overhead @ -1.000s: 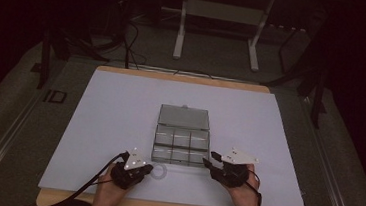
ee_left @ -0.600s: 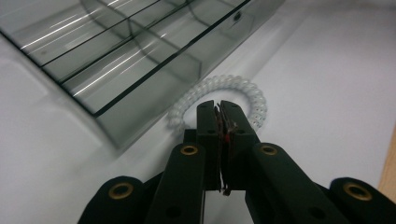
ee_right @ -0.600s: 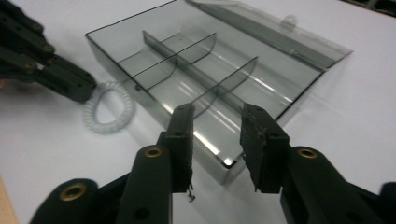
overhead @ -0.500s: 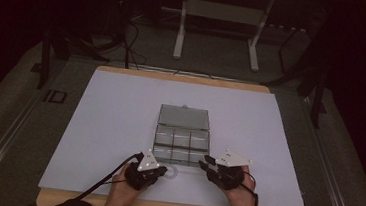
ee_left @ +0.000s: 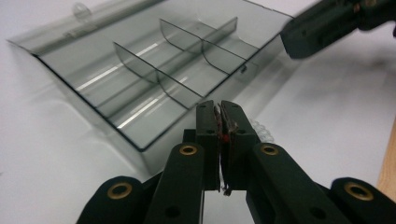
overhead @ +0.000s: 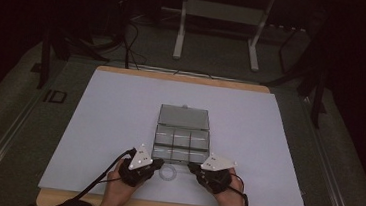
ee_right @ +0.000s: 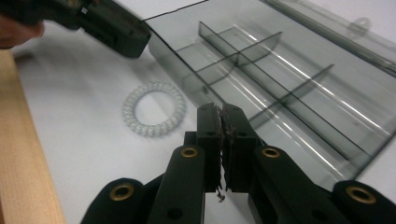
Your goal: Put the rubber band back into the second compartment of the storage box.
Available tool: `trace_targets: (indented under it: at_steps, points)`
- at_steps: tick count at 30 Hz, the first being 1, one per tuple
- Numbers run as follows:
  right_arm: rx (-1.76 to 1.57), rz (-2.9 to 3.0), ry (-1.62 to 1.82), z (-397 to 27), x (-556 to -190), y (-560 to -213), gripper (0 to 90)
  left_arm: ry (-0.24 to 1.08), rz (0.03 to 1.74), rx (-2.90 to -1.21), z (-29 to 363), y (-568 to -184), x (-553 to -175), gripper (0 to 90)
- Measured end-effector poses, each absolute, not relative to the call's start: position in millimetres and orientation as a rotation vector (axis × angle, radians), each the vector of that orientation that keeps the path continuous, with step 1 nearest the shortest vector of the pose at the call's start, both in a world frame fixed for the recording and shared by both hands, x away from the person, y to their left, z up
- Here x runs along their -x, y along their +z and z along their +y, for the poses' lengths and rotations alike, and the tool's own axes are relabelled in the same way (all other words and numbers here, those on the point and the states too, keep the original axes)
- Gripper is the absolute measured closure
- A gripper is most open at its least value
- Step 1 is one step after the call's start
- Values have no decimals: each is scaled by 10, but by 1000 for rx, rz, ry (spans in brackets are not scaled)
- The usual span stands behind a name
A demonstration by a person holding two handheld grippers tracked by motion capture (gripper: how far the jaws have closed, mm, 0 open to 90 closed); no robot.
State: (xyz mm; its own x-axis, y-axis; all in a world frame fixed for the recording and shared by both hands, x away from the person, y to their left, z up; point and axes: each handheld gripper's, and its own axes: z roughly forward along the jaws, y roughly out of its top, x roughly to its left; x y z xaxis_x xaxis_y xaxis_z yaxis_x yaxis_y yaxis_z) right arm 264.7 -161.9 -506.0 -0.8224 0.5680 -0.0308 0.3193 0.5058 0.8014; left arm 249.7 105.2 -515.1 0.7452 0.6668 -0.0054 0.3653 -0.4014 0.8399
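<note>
Two claws: left claw and right claw both pressed together, holding nothing; right has just been closing.
Hair tie: loose on worktop, between them.
Box: lid open, ready for loading.

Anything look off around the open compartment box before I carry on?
Nothing stands out. The clear box lies open and flat on the white mat, dividers intact, compartments empty. The coiled ring lies loose on the mat just in front of the box, between both shut tongs.
</note>
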Motion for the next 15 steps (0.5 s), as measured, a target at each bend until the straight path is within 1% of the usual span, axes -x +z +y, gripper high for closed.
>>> trace_targets:
  at_steps: [4, 7, 15]
  points:
    - [-739, 2473, 1224, -1582, -2644, -5075, 872, 425, 790, -2016, 1094, -5134, -2503, 867]
    - [-726, 2507, 1218, -1490, -2641, -5146, 874, 459, 821, -1983, 1210, -5079, -2520, 867]
    - [-687, 2553, 1236, -1319, -2650, -5180, 893, 518, 870, -1918, 1389, -5011, -2548, 864]
